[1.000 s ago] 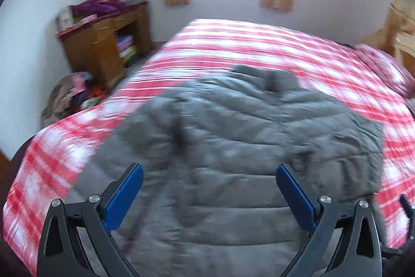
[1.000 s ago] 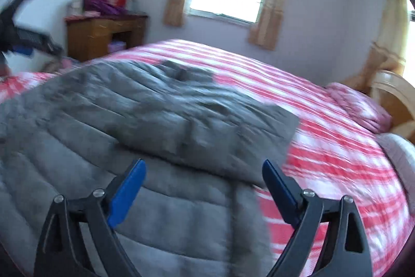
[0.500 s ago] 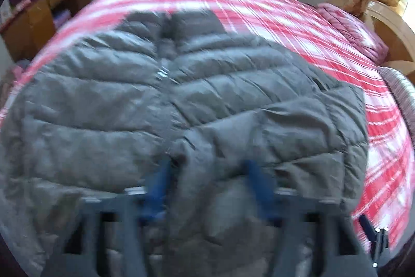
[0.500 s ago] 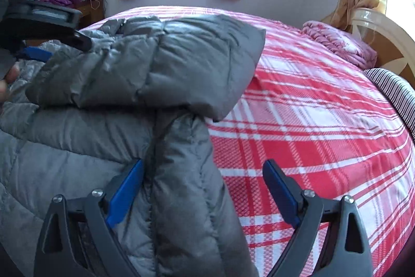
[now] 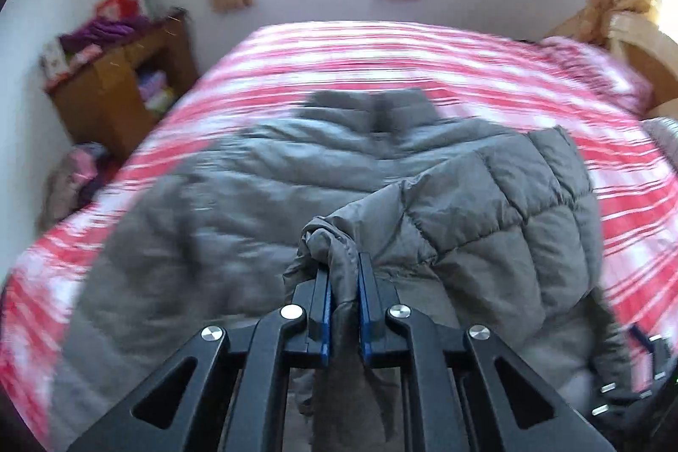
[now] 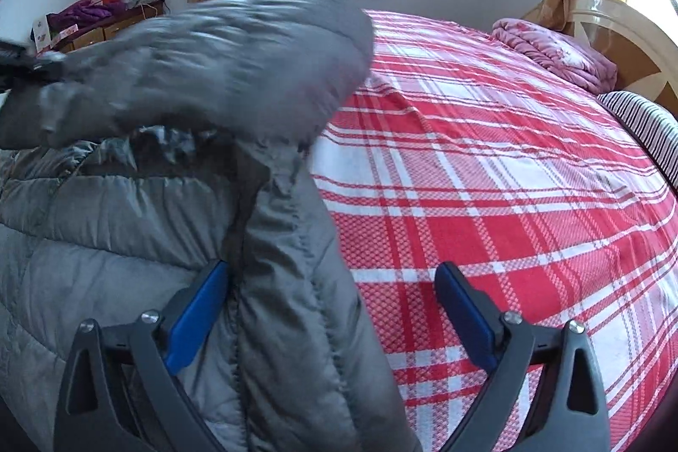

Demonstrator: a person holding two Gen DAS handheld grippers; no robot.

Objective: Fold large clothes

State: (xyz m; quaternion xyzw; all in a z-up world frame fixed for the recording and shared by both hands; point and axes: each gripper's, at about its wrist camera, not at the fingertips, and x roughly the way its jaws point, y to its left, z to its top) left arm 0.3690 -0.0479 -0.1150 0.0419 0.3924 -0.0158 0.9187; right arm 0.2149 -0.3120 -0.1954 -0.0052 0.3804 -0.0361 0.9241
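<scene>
A grey quilted jacket (image 5: 254,189) lies spread on the red-and-white plaid bed (image 6: 487,176), collar toward the window. My left gripper (image 5: 344,261) is shut on the bunched cuff of its right sleeve (image 5: 487,198) and holds it up over the jacket's body. From the right wrist view the raised sleeve (image 6: 233,62) appears blurred at upper left. My right gripper (image 6: 332,270) hovers low over the jacket's right side edge (image 6: 288,282). Its jaws are opening; that edge lies between them, against the left pad (image 6: 199,303), and the right pad stands apart over the bedcover.
A wooden desk (image 5: 114,87) piled with clutter stands by the far left wall, with clothes (image 5: 72,176) heaped on the floor beside it. A folded pink quilt (image 6: 555,49), a striped pillow (image 6: 648,126) and the headboard (image 6: 614,28) are at the right. Bare bedcover stretches right of the jacket.
My left gripper went from wide open to shut on the sleeve cuff and drew it up and back. The right gripper sank to the jacket's side edge and then stayed.
</scene>
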